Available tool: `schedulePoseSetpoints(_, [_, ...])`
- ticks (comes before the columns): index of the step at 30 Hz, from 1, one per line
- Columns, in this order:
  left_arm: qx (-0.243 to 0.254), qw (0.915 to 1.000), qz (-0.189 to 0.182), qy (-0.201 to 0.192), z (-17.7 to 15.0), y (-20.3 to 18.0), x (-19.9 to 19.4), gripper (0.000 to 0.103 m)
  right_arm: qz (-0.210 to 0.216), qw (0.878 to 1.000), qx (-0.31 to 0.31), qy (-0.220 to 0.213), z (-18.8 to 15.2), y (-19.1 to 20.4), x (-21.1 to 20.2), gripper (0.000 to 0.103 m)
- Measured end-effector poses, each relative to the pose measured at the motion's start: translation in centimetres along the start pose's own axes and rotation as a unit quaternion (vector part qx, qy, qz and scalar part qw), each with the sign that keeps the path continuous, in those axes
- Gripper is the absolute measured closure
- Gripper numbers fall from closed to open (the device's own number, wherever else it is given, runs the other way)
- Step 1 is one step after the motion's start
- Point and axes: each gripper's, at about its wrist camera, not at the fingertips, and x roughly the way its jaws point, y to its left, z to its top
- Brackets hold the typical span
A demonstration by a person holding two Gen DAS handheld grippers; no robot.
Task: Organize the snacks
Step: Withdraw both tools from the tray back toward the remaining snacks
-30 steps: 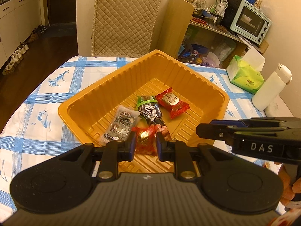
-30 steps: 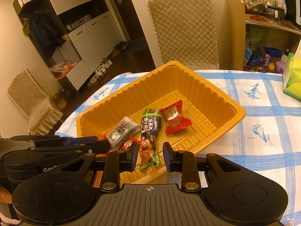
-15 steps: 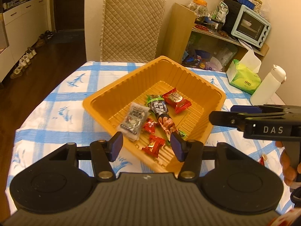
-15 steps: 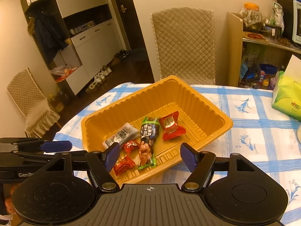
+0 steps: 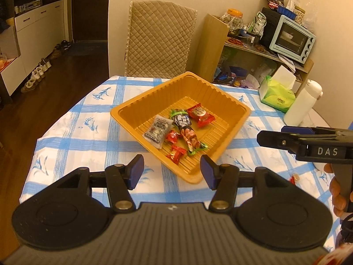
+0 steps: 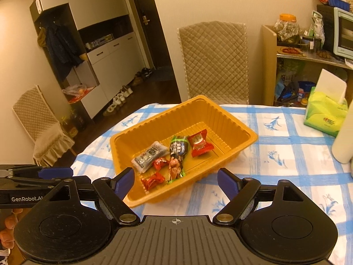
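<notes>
Snacks sit in your orange tray; one candy waits on the tablecloth. Your left gripper and right gripper gape, empty.

The left gripper had a black body with a ribbed dark grey top plate, and a small white mark sat in the middle of that plate. On each side of the plate there was a round black housing. Two black arms came out from it, each fixed with a brass-coloured screw, and each ended in a blue pad. The right gripper was built in the same way, with a small white crosshair mark on its ribbed plate. From the side its frame was black with a blue tip, and white letters "DAS" were on it. The other gripper's side carried white letters "GenRobot.AI". Fingers of a hand were around the black handle.
</notes>
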Motion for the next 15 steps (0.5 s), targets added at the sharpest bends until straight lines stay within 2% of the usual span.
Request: schedulePoseSetpoints(15, [0.008,0.9999,-0.009,0.01,-4.9,-4.2,-4.8,0.049,-0.014,1.0,0.009,0.004,-4.9,-0.6,-7.4,0.019])
